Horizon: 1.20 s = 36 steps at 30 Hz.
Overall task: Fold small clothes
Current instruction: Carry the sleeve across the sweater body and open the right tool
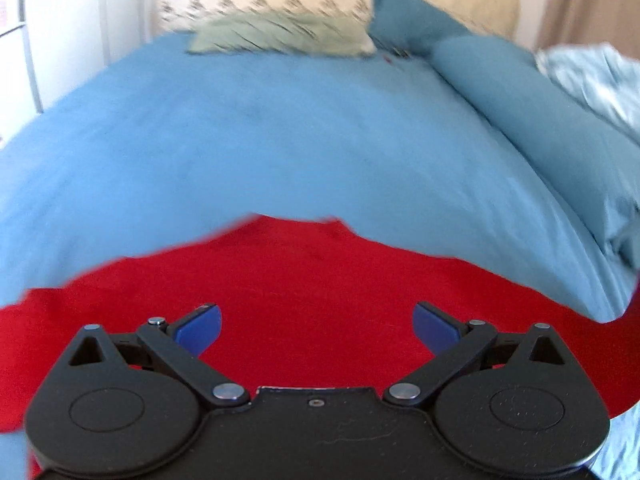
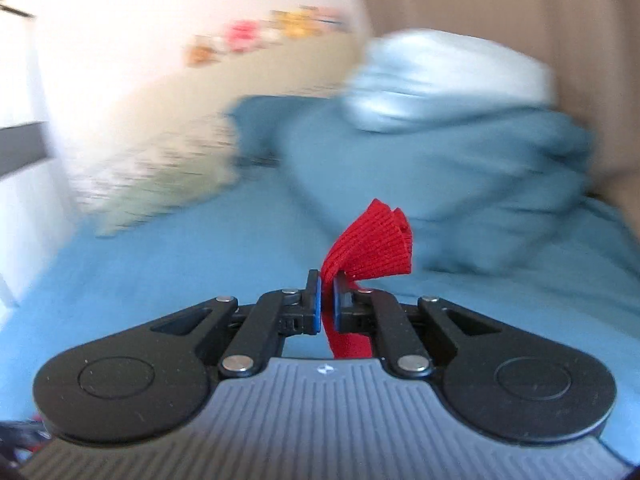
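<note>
A red garment [image 1: 304,280] lies spread on the blue bedsheet [image 1: 260,132] in the left wrist view, under and just ahead of my left gripper [image 1: 318,326]. The left gripper is open, its blue pads wide apart above the cloth, holding nothing. In the right wrist view my right gripper [image 2: 327,300] is shut on a ribbed edge of the red garment [image 2: 372,244], which sticks up past the fingertips and hangs down between the jaws. That view is motion-blurred.
A green patterned pillow [image 1: 280,34] and a blue pillow [image 1: 412,16] lie at the head of the bed. A long blue bolster [image 1: 532,120] and a pale blue crumpled blanket [image 1: 592,76] lie along the right side. A white cabinet [image 1: 60,20] stands at left.
</note>
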Tool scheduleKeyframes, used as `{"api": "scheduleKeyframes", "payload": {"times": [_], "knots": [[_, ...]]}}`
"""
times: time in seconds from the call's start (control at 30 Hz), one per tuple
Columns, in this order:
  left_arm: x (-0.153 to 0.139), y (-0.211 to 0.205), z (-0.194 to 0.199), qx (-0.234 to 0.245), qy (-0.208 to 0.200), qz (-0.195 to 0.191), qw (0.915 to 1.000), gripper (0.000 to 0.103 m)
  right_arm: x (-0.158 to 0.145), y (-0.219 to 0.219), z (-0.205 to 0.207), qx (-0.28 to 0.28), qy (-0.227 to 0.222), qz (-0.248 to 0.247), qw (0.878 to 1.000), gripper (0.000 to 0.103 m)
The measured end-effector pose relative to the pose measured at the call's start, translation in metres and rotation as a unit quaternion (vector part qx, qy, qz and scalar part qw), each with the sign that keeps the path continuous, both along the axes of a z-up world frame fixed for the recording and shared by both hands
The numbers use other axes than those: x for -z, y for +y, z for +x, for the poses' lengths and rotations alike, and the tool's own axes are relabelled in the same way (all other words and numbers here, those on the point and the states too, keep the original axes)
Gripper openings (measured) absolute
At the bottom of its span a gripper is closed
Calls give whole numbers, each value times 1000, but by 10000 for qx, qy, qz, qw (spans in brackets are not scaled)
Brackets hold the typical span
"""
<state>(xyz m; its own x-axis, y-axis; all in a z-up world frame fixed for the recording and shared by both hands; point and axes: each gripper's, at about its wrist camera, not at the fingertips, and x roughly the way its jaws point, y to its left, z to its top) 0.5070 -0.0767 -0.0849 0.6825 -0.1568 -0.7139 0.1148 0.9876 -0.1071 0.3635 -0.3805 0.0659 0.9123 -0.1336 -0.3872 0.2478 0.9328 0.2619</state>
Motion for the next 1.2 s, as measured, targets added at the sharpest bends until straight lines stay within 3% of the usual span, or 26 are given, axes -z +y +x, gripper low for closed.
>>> {"api": "scheduleKeyframes", "payload": {"times": [0.1, 0.23, 0.37, 0.5, 0.6, 0.67, 0.7, 0.73, 0.87, 0.93, 1.03, 1.2], "knots": [[-2, 49, -9, -162, -65, 32, 9998, 103, 10, 83, 30, -889, -49, -66, 9960, 21], [12, 104, -23, -416, -28, 38, 9991, 103, 80, 176, 60, -1731, 546, 48, 9834, 21], [35, 137, -34, -542, 250, -166, 9981, 103, 154, 232, 58, -2162, 1043, -115, 9707, 21], [48, 145, -40, -511, 458, -471, 9965, 103, 185, 256, 40, -2414, 1034, -354, 9643, 21], [51, 141, -38, -351, 449, -464, 9973, 103, 187, 261, 33, -2531, 963, -603, 9607, 29], [52, 134, -35, -240, 452, -524, 9973, 103, 181, 264, 34, -2579, 964, -759, 9583, 55], [53, 130, -35, -175, 430, -582, 9972, 103, 176, 261, 33, -2558, 898, -870, 9586, 76], [53, 129, -38, -110, 405, -642, 9971, 102, 172, 258, 35, -2557, 797, -991, 9584, 87], [53, 108, -41, 209, 360, -793, 9960, 101, 146, 213, 21, -2446, 722, -1368, 9572, 88], [52, 96, -38, 299, 358, -716, 9963, 101, 133, 183, 9, -2229, 779, -1402, 9616, 101], [53, 80, -30, 333, 320, -740, 9962, 100, 123, 141, -15, -1815, 788, -1364, 9707, 103], [69, 62, -20, 289, 483, -641, 9964, 82, 134, 95, -44, -1292, 996, -1476, 9755, 103]]}}
